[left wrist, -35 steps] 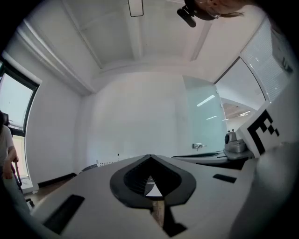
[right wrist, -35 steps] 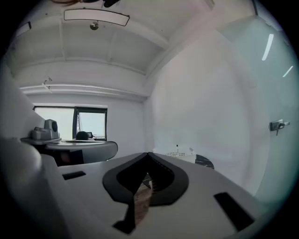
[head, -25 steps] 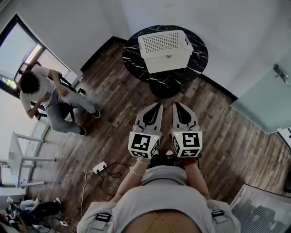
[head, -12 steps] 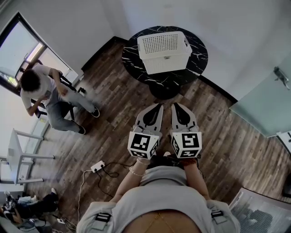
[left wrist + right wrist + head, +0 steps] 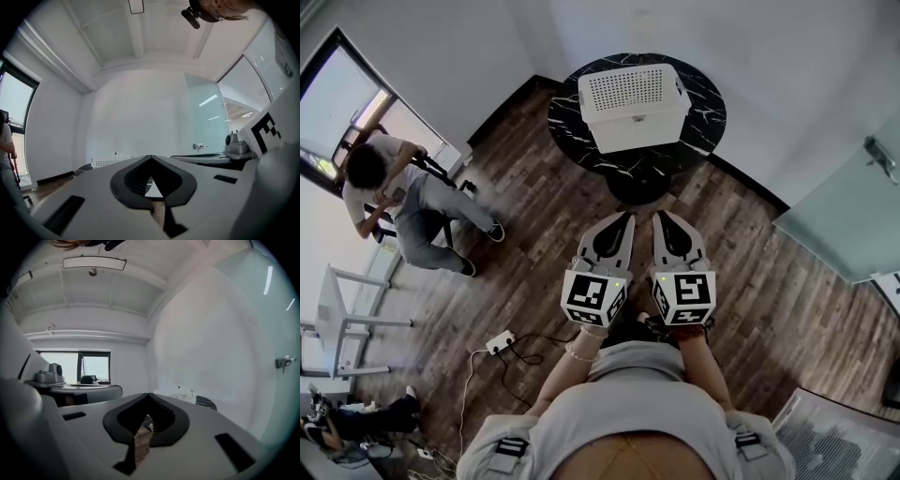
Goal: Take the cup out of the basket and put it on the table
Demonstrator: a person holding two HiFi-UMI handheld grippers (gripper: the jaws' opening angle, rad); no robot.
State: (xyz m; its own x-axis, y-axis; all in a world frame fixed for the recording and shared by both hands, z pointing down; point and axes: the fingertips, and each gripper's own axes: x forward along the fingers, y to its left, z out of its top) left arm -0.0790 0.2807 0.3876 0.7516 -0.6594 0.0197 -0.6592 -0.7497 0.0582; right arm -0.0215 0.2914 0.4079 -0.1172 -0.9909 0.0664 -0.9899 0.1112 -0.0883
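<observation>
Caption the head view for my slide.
Left gripper and right gripper, both shut, face the white basket on the black table.

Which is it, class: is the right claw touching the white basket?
Apart. The head view shows wood floor between the right claw and the white basket.

Brightly lit by daylight from the window, blown out to white there. Pale sheen on the wooden floor near the window. Sharp at the white basket, well apart from the window. Strongly bent at the edges, dim in the corners. In both gripper views, ringed in black, curved like a fishbowl, blurred close up.
</observation>
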